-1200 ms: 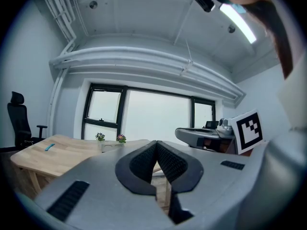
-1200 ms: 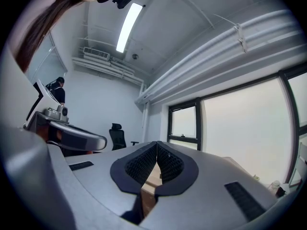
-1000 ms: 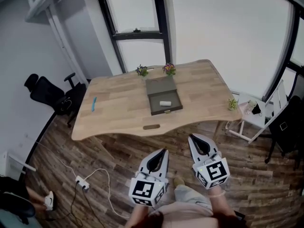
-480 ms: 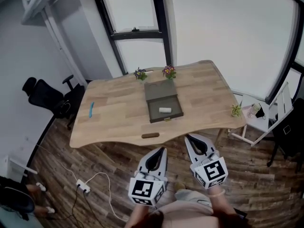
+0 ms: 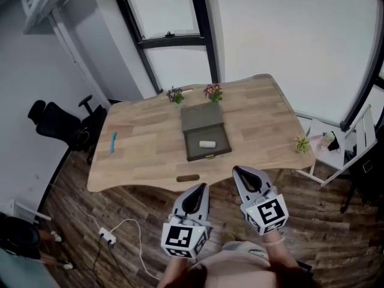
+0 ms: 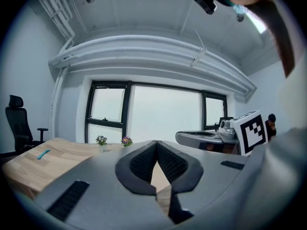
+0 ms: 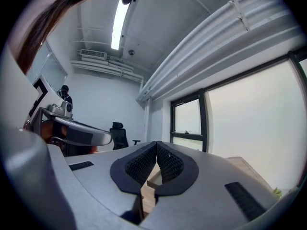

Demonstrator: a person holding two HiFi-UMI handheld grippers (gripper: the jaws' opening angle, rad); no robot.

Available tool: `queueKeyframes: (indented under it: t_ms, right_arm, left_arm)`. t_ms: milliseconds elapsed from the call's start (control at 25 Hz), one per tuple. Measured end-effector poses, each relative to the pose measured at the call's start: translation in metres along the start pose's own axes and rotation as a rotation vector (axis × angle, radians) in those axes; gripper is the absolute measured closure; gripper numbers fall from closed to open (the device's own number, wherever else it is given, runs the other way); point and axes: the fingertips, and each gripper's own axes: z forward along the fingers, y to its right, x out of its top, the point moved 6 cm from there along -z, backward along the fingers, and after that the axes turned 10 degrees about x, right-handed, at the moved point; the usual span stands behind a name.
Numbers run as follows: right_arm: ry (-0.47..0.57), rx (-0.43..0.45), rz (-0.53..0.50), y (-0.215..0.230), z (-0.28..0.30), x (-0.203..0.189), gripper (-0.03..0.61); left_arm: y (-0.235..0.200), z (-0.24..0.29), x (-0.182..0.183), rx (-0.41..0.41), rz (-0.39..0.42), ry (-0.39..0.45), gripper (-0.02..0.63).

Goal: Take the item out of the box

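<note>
An open dark box (image 5: 207, 144) lies on the wooden table (image 5: 144, 149), its lid (image 5: 202, 116) folded back toward the window. A small white item (image 5: 207, 143) rests inside it. My left gripper (image 5: 201, 188) and right gripper (image 5: 236, 171) hover in front of the table's near edge, well short of the box, both pointing toward it. Both are shut with nothing between their jaws. In the left gripper view the left gripper (image 6: 157, 142) has its pads touching at the tips, and the right gripper (image 7: 157, 143) looks the same in the right gripper view.
Two small potted flowers (image 5: 176, 93) (image 5: 212, 91) stand at the table's far edge. A blue object (image 5: 113, 141) lies at the left, a dark one (image 5: 188, 177) near the front edge. A black office chair (image 5: 57, 120) stands left, a white side table (image 5: 333, 153) right, a power strip (image 5: 107, 237) on the floor.
The view has moved a little closer to the table; the box sits slightly lower in the frame. Both grippers stay shut and hold roughly the same place in front of me.
</note>
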Motion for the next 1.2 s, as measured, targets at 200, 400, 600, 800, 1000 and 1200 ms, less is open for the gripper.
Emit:
queueKeyframes:
  t_ms: [200,400,600,800,1000,1200]
  right_arm:
    - [-0.001,0.031,0.008,0.016,0.016,-0.007,0.578]
    - [0.022,0.066,0.016,0.024,0.030,-0.005,0.577]
    - [0.020,0.082,0.021,0.029,0.043,-0.008,0.577]
    - [0.015,0.092,0.031,0.033,0.056,-0.011,0.577]
    - [0.003,0.098,0.031,0.040,0.073,-0.014,0.577]
    - [-0.007,0.090,0.020,0.050,0.093,-0.014,0.577]
  left_arm:
    - [-0.005,0.018,-0.001,0.025,0.004,-0.009,0.612]
    - [-0.011,0.029,0.000,0.048,0.002,-0.021,0.612]
    - [-0.020,0.035,0.000,0.069,0.001,-0.028,0.612]
    - [-0.036,0.040,-0.004,0.094,-0.011,-0.037,0.612]
    - [-0.050,0.056,-0.001,0.095,-0.023,-0.028,0.612]
    - [-0.064,0.076,0.004,0.081,-0.013,-0.022,0.612]
